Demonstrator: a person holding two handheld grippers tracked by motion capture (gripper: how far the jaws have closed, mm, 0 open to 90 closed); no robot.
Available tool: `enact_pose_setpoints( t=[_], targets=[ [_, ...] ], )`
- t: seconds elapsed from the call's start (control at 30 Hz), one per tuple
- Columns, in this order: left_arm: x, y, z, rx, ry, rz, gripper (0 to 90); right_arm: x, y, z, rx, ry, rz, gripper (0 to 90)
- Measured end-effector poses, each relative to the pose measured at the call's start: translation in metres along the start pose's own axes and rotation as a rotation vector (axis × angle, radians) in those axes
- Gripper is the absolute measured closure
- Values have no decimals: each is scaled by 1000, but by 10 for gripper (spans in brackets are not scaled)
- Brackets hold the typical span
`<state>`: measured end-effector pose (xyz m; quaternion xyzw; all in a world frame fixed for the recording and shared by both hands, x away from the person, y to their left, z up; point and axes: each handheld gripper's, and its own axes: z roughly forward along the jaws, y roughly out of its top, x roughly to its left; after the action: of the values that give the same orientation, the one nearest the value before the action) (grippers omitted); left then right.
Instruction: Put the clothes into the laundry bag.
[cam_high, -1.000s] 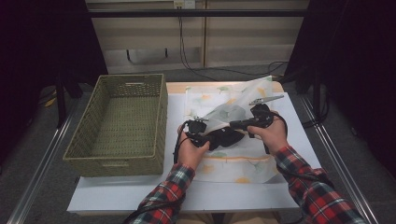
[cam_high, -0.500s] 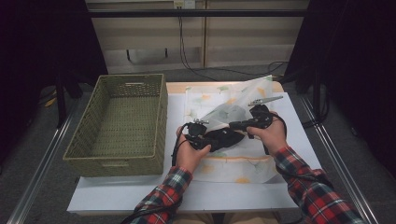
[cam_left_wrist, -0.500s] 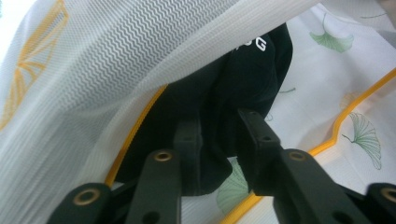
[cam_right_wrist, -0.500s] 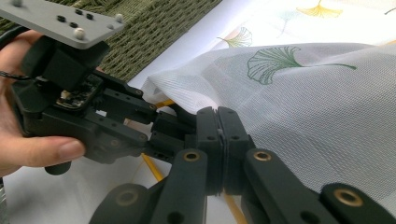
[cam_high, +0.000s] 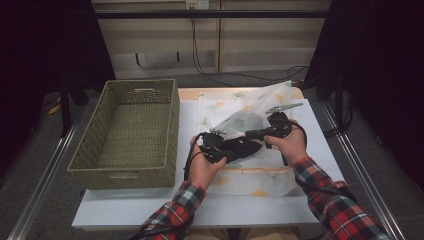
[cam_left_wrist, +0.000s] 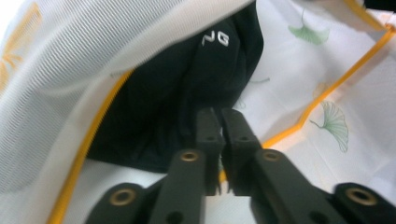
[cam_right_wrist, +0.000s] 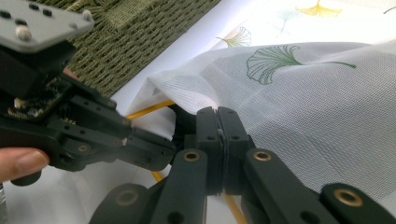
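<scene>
I hold a gripper in each hand over the white bench (cam_high: 150, 210), working on a white mesh laundry bag (cam_high: 245, 117) printed with ginkgo leaves and edged with an orange zipper. The bag lies on the bench to the right of a green woven basket (cam_high: 127, 130); its upper layer is raised, and a black garment (cam_high: 245, 148) sits partly inside its mouth.

Left gripper (cam_left_wrist: 218, 122): its jaws have just closed after a brief opening. In the left gripper view they stand together at the edge of the black garment (cam_left_wrist: 187, 93), but I cannot tell whether any cloth is caught between them. The garment carries white lettering, and the mesh (cam_left_wrist: 93, 60) arches above it.

Right gripper (cam_right_wrist: 217, 122): its jaws are closed on the edge of the mesh bag (cam_right_wrist: 299, 107), pinching the fabric near the orange zipper. The right gripper view places the left gripper (cam_right_wrist: 140, 144) just beside it, with the basket (cam_right_wrist: 140, 28) behind.
</scene>
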<state>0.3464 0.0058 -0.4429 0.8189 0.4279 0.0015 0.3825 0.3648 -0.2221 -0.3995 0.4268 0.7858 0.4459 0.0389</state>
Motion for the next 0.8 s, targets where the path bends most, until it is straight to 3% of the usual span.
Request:
enact_pose_setpoints(
  t=[0.17,0.3,0.8],
  targets=[
    [1,-4,10,25,-11,8,900,0,0,-1,1,-2,-2,897],
    [2,-6,18,18,-15,14,900,0,0,0,-1,-2,-1,897],
    [11,1,35,-18,34,-4,900,-1,-1,-2,0,0,2,896]
  ],
)
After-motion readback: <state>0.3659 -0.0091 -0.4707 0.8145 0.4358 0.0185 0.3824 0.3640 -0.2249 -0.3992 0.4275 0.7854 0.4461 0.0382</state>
